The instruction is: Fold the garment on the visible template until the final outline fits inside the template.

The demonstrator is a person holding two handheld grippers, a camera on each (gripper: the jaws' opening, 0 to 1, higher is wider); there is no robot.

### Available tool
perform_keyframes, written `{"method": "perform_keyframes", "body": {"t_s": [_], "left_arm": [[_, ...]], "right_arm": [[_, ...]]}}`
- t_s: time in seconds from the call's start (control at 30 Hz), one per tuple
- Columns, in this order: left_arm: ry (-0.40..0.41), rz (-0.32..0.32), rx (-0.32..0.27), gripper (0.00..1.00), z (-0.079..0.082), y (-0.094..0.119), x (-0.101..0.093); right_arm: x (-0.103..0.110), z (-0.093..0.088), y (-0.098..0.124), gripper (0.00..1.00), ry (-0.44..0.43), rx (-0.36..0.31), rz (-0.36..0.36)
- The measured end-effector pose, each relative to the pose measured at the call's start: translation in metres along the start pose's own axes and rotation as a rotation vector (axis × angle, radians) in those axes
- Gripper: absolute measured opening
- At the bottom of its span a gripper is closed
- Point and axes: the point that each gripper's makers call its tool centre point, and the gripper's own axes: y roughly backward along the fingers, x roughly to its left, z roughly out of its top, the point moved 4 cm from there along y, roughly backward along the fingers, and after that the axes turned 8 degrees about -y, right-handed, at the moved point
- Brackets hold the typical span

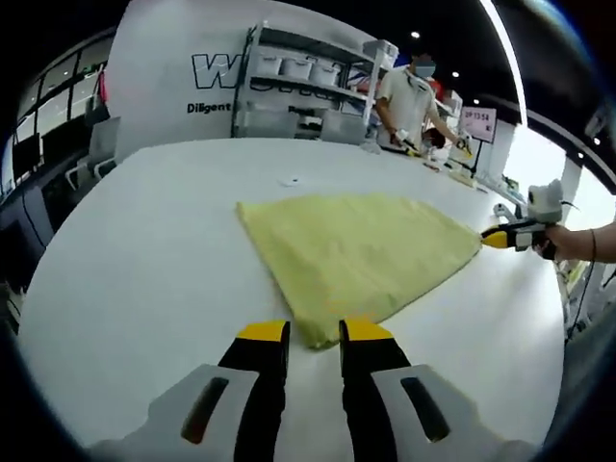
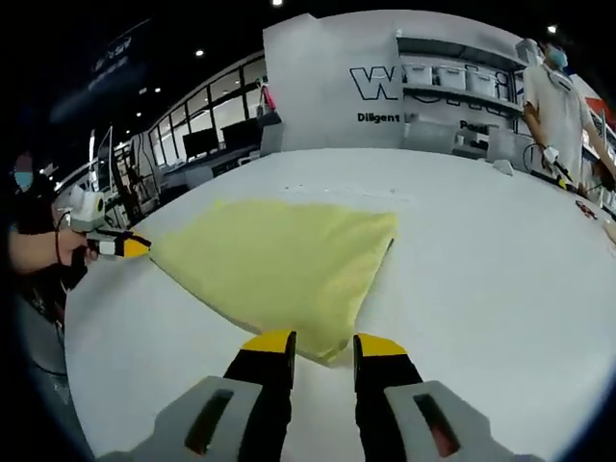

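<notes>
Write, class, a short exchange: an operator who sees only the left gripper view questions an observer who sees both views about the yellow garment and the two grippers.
Operator: Are the right gripper's jaws apart at the far corner of the yellow garment?
Observer: Yes. In the right gripper view they stand apart, with a garment corner between their tips.
Operator: How does my left gripper look from there?
Observer: Its yellow tips sit at the garment's opposite corner, and a hand holds it.
</notes>
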Motion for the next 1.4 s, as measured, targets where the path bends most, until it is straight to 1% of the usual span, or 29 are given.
{"method": "perform_keyframes", "body": {"t_s": [0.07, 0.1, 0.17, 0.27, 0.3, 0.37, 0.4, 0.53, 0.57, 0.6, 0.63, 0.67, 0.73, 0.77, 0.8, 0.83, 0.87, 0.93, 0.97, 1.03, 1.07, 1.1, 1.13, 1.17, 1.23, 1.3, 1.37, 1.4], "left_arm": [[0.077, -0.028, -0.007, 0.15, -0.001, -0.003, -0.003], [0.058, -0.023, -0.004, 0.13, -0.002, -0.004, -0.001], [0.043, -0.025, -0.002, 0.11, -0.002, -0.005, -0.001], [0.041, -0.02, -0.005, 0.05, -0.003, -0.006, 0.0], [0.015, -0.023, -0.007, 0.04, -0.003, -0.006, 0.001], [0.042, -0.029, -0.014, 0.02, -0.002, -0.006, 0.0], [0.034, -0.032, -0.017, 0.02, -0.001, -0.007, 0.0], [-0.003, -0.026, -0.008, 0.0, -0.002, -0.006, 0.0], [-0.006, -0.026, -0.009, 0.0, -0.001, -0.006, 0.001], [-0.016, -0.008, -0.009, 0.0, -0.001, -0.005, 0.005], [-0.007, -0.007, -0.007, 0.0, -0.001, -0.003, 0.007], [-0.005, 0.003, -0.017, 0.0, 0.001, -0.001, 0.009], [-0.037, 0.014, -0.023, 0.0, 0.002, 0.001, 0.011], [-0.126, 0.008, -0.018, 0.0, 0.004, 0.002, 0.013], [-0.193, 0.038, 0.014, 0.0, 0.001, 0.003, 0.019], [-0.203, 0.058, 0.033, 0.0, -0.002, 0.003, 0.02], [-0.208, 0.077, 0.039, 0.0, -0.002, 0.004, 0.022], [-0.134, 0.049, 0.045, 0.0, -0.006, 0.003, 0.016], [-0.114, 0.055, 0.035, 0.0, -0.007, 0.002, 0.015], [-0.148, 0.042, 0.024, 0.0, -0.007, 0.004, 0.011], [-0.148, 0.046, 0.023, 0.01, -0.007, 0.004, 0.011], [-0.115, 0.006, 0.019, 0.01, -0.008, 0.004, 0.004], [-0.093, 0.019, 0.017, 0.01, -0.009, 0.005, 0.004], [-0.112, 0.032, 0.012, 0.02, -0.009, 0.006, 0.005], [-0.117, 0.035, 0.008, 0.03, -0.009, 0.007, 0.005], [-0.089, 0.055, 0.007, 0.05, -0.01, 0.01, 0.006], [-0.068, 0.077, 0.006, 0.04, -0.011, 0.013, 0.01], [-0.05, 0.098, 0.008, 0.01, -0.012, 0.017, 0.012]], "right_arm": [[-0.001, -0.002, -0.002, 0.18, 0.007, 0.015, 0.0], [-0.003, -0.002, -0.003, 0.17, -0.004, 0.014, 0.004], [-0.003, -0.002, -0.003, 0.13, -0.029, 0.015, 0.009], [-0.004, -0.001, -0.004, 0.09, -0.049, 0.01, 0.019], [-0.004, 0.0, -0.004, 0.09, -0.063, 0.018, 0.016], [-0.003, -0.001, -0.005, 0.02, -0.051, 0.023, 0.021], [-0.004, -0.002, -0.005, 0.0, -0.032, 0.027, 0.019], [-0.005, -0.001, -0.005, 0.0, -0.046, 0.022, 0.014], [-0.007, -0.001, -0.004, 0.0, -0.033, 0.028, -0.001], [-0.008, -0.002, -0.003, 0.0, -0.032, 0.037, -0.01], [-0.011, -0.001, -0.002, 0.0, -0.025, 0.032, -0.026], [-0.012, -0.001, -0.001, 0.0, -0.014, 0.034, -0.037], [-0.013, 0.0, 0.0, 0.0, 0.008, 0.039, -0.044], [-0.016, -0.001, 0.001, 0.0, 0.021, 0.043, -0.071], [-0.017, -0.001, 0.001, 0.0, 0.001, 0.046, -0.082], [-0.019, -0.001, 0.001, 0.0, 0.002, 0.048, -0.098], [-0.019, -0.002, 0.001, 0.0, 0.01, 0.054, -0.098], [-0.019, -0.004, 0.0, 0.0, 0.018, 0.066, -0.107], [-0.019, -0.005, 0.0, 0.0, 0.017, 0.07, -0.112], [-0.018, -0.004, 0.0, 0.0, 0.011, 0.064, -0.112], [-0.017, -0.004, -0.001, 0.0, 0.011, 0.062, -0.107], [-0.012, -0.006, -0.001, 0.0, 0.001, 0.069, -0.089], [-0.011, -0.005, 0.0, 0.0, 0.016, 0.056, -0.089], [-0.009, -0.006, 0.0, 0.0, 0.022, 0.053, -0.082], [-0.006, -0.006, 0.001, 0.0, 0.008, 0.047, -0.073], [-0.005, -0.008, 0.003, 0.0, 0.004, 0.046, -0.074], [-0.008, -0.007, 0.006, 0.0, -0.001, 0.029, -0.085], [-0.011, -0.006, 0.009, 0.0, -0.014, 0.024, -0.092]]}}
